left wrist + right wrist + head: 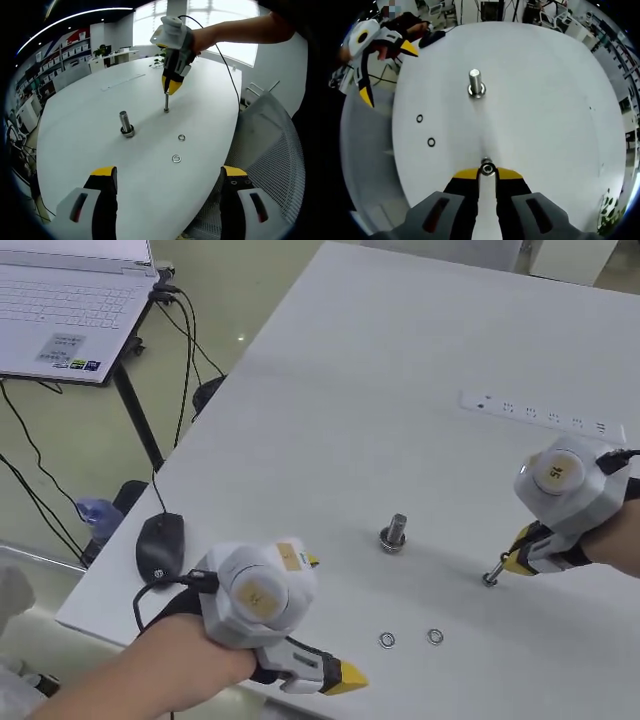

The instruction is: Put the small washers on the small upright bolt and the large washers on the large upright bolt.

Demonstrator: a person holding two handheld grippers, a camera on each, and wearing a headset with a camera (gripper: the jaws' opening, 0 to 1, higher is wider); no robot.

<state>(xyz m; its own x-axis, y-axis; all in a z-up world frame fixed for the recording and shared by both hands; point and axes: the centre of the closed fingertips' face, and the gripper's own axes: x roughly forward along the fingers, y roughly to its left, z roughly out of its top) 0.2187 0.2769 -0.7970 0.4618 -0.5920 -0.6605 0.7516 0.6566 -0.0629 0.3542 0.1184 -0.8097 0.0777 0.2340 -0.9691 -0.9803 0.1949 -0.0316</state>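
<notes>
The large upright bolt (394, 531) stands mid-table with a washer round its base; it also shows as the large bolt (125, 123) and the large bolt (476, 82). To its right is the thin small bolt (491, 577). My right gripper (512, 563) is at that bolt's top, shut on a small washer (487, 168) right over the small bolt (166, 103). Two small washers (387, 641) (435, 637) lie flat near the front edge. My left gripper (350, 677) hovers open over the front edge, nothing between its jaws, short of the loose washers (176, 159).
A white power strip (535, 412) lies at the back right. A black mouse (160, 545) sits at the table's left corner, with a laptop (70, 300) on a stand beyond it. A mesh chair (270, 140) stands off the table's edge.
</notes>
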